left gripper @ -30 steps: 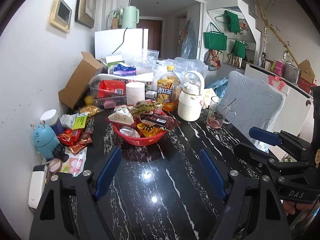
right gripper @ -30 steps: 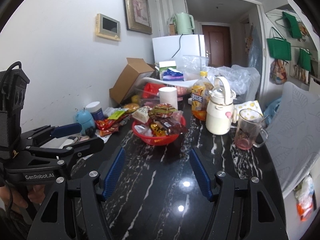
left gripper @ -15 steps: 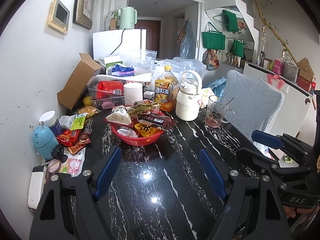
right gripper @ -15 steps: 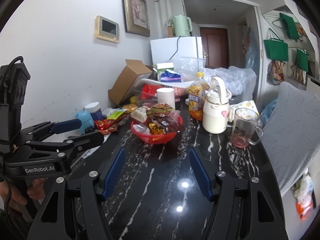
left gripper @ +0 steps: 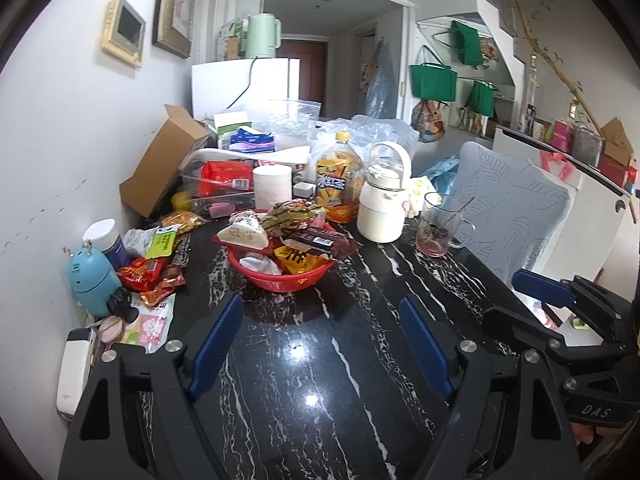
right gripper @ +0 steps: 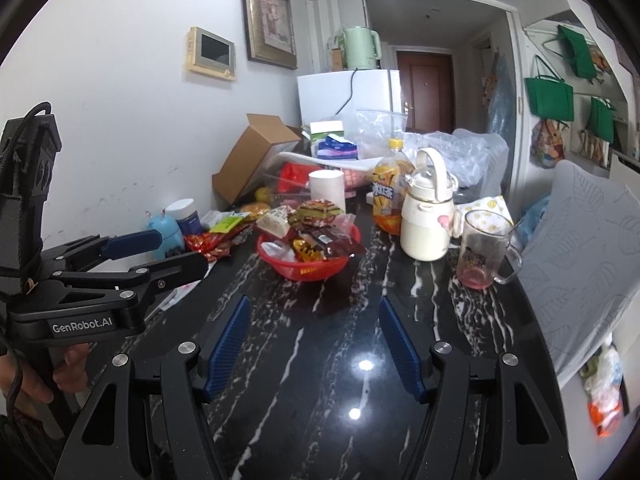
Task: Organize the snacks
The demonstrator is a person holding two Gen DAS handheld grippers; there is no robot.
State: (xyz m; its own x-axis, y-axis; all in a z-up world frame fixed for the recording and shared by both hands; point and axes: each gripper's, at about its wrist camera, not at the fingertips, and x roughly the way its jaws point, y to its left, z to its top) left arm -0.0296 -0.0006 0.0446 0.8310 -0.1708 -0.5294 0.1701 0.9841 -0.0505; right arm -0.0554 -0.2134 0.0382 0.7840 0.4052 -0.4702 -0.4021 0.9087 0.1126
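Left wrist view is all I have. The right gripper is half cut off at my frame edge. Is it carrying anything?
Observer: No. In the right wrist view the right gripper stands open, with only the bare black table showing between its pads.
Operator: Anything about my own gripper that I can't see from behind it?
Observer: From the side, the left gripper shows a hand wrapped round its handle, at the lower left of the right wrist view.
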